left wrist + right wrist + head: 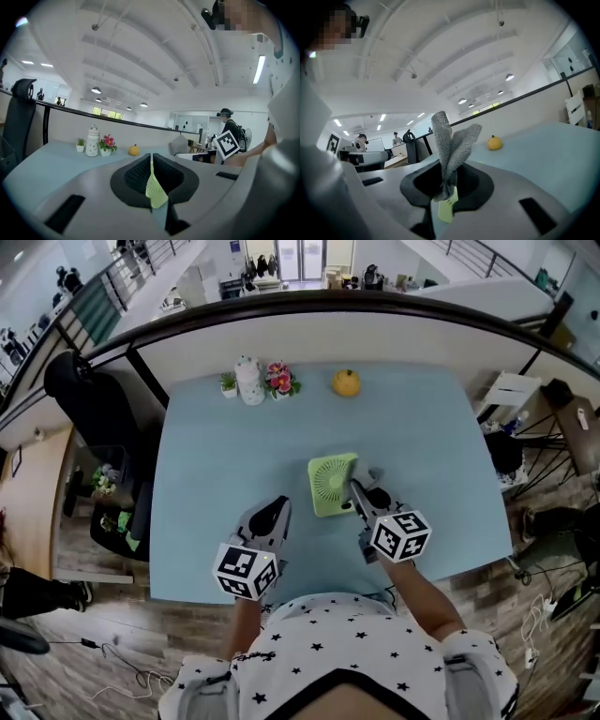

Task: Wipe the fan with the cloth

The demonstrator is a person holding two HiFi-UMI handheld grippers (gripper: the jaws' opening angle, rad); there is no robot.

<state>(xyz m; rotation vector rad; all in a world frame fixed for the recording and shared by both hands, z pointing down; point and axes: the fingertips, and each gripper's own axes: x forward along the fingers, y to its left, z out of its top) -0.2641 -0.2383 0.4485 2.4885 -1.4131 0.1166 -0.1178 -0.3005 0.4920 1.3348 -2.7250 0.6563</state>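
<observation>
A small green fan (333,484) lies flat on the light blue table (216,474), grill facing up. My right gripper (361,489) sits at the fan's right edge, shut on a grey knitted cloth (373,476). In the right gripper view the cloth (450,140) stands up out of the closed jaws, with a sliver of the green fan (446,208) below it. My left gripper (279,509) rests just left of the fan, apart from it, shut and holding nothing. In the left gripper view a strip of the fan (156,194) shows through the thin slit between its pads.
Along the table's far edge stand a tiny potted plant (228,383), a white jar (249,381), pink flowers (280,381) and a yellow fruit (346,382). A black chair (94,399) stands left of the table. The near edge runs just below the grippers.
</observation>
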